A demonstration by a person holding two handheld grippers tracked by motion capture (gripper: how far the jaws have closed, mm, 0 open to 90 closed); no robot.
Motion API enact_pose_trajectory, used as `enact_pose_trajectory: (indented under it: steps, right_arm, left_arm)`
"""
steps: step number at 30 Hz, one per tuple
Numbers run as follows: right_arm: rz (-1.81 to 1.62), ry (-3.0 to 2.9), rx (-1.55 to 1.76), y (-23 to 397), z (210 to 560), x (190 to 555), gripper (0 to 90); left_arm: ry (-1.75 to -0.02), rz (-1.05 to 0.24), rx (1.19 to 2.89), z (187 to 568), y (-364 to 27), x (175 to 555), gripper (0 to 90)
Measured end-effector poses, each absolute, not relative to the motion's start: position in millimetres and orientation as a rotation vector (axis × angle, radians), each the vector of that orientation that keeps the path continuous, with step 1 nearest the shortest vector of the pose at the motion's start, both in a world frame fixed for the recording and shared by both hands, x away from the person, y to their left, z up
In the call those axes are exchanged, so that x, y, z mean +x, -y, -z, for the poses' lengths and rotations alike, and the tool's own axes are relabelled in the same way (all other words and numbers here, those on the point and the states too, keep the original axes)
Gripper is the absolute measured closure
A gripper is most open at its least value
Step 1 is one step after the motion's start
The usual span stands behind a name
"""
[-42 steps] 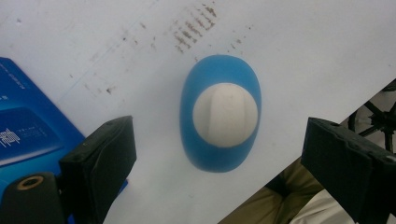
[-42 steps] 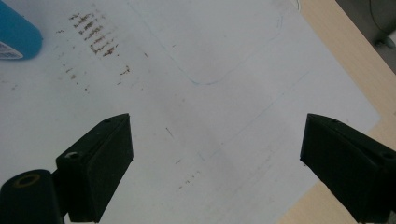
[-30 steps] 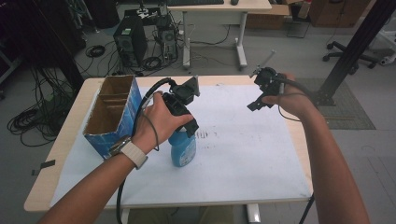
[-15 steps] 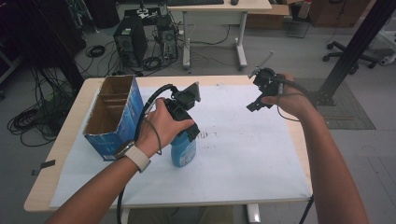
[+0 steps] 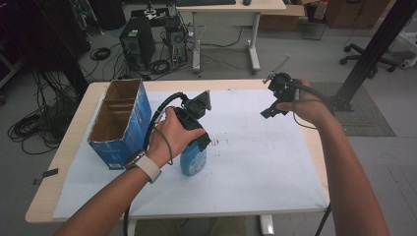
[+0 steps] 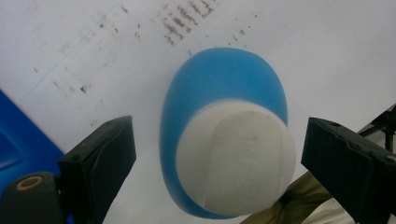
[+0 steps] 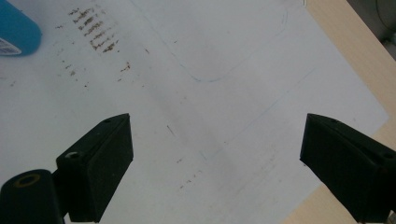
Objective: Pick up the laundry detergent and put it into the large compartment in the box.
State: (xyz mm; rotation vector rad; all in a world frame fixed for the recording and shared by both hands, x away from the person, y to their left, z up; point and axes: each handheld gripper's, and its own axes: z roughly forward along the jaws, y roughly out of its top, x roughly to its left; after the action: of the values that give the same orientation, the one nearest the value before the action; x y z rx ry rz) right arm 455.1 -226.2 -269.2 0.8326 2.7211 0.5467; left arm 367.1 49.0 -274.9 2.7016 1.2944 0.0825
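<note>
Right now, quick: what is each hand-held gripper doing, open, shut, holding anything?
Left hand-held gripper: open, jaws either side of the blue bottle's white cap, not pressing it.
Right hand-held gripper: open, nothing between the jaws.

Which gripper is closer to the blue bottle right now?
Left. The left gripper hangs directly over the blue bottle, open jaws either side of its white cap. The right gripper hovers well away.

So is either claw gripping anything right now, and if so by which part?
Nothing is held. The left claw stands open over the blue bottle's white cap, pads clear of it. The right claw is open above bare paper.
</note>
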Motion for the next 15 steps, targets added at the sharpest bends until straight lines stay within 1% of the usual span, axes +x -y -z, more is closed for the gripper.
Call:
enact_pose_trajectory:
  steps: [15]
  right_arm:
    - [-0.546, -2.725, 0.830, 224.7, 271.1, 456.5, 9.5]
  left_arm:
    - [-1.303, -0.074, 2.701, 284.2, -51.2, 369.5, 14.1]
